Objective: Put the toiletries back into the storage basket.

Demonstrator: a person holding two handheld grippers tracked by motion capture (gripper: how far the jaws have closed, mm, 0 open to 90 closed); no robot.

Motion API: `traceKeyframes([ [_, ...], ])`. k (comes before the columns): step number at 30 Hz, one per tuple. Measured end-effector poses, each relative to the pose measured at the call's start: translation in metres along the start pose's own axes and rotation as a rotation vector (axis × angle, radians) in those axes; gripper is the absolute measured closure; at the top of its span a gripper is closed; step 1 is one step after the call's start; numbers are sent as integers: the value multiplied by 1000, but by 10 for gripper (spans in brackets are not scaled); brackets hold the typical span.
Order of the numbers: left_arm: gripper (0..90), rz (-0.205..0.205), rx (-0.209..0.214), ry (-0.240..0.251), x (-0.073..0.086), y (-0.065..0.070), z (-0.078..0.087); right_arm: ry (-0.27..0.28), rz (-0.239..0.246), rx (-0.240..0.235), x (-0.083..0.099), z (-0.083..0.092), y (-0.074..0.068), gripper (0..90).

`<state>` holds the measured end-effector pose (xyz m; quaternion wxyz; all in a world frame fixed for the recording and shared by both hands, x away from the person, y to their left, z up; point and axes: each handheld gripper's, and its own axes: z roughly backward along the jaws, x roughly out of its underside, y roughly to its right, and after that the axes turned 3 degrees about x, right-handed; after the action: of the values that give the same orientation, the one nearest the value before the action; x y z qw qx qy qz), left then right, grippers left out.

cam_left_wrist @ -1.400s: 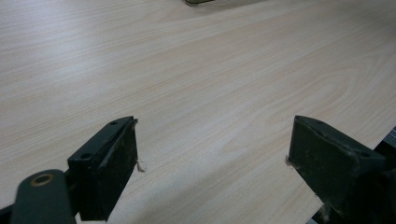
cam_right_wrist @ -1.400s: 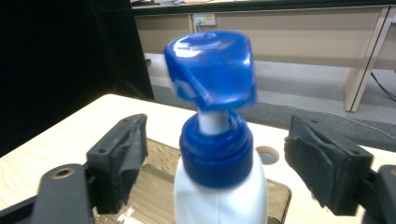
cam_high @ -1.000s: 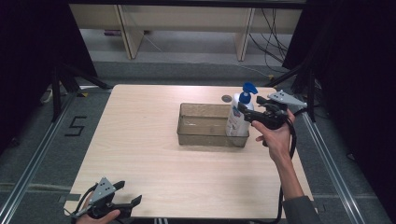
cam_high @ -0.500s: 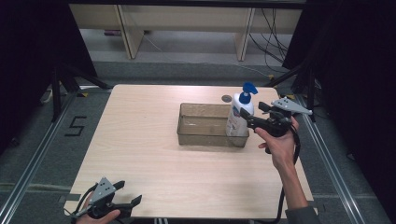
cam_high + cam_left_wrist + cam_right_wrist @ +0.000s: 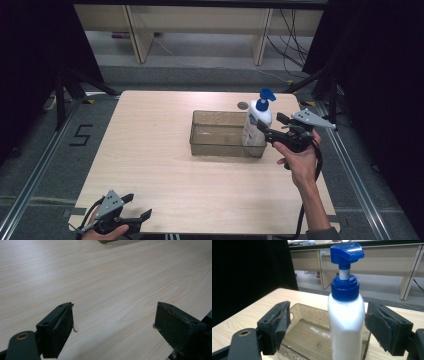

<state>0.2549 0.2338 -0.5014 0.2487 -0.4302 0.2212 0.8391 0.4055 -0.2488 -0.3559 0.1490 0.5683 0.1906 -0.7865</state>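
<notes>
Presently, the left gripper (image 5: 134, 220) rests at the near left corner of the table (image 5: 150, 150), its jaws wide apart over bare wood. At centre sits the clear bin (image 5: 220, 135). The white pump bottle (image 5: 257, 125) stands upright at the bin's right end. The right gripper (image 5: 265, 131) brackets the bottle; its jaws, lately closing slightly, stand apart, pads not touching it.

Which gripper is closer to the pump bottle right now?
Right. The right gripper sits beside the pump bottle, jaws open either side of it, pads apart from it. The left gripper rests at the table's near left corner, far off.
</notes>
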Motion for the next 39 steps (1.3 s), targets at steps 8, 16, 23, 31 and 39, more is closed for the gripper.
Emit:
traceKeyframes([
  [8,150,-3,4,0,0,0,0,0,-4,-2,5,3,-1,210],
  [16,150,-2,4,3,0,0,0,18,11,4,10,9,-2,210],
  [23,150,8,8,18,0,1,-1,10,-11,-10,16,10,-3,209],
  [31,150,3,7,17,0,1,-1,10,-12,-10,20,14,-4,209],
  [39,150,1,4,14,-1,2,0,-12,-16,-16,24,17,-7,210],
])
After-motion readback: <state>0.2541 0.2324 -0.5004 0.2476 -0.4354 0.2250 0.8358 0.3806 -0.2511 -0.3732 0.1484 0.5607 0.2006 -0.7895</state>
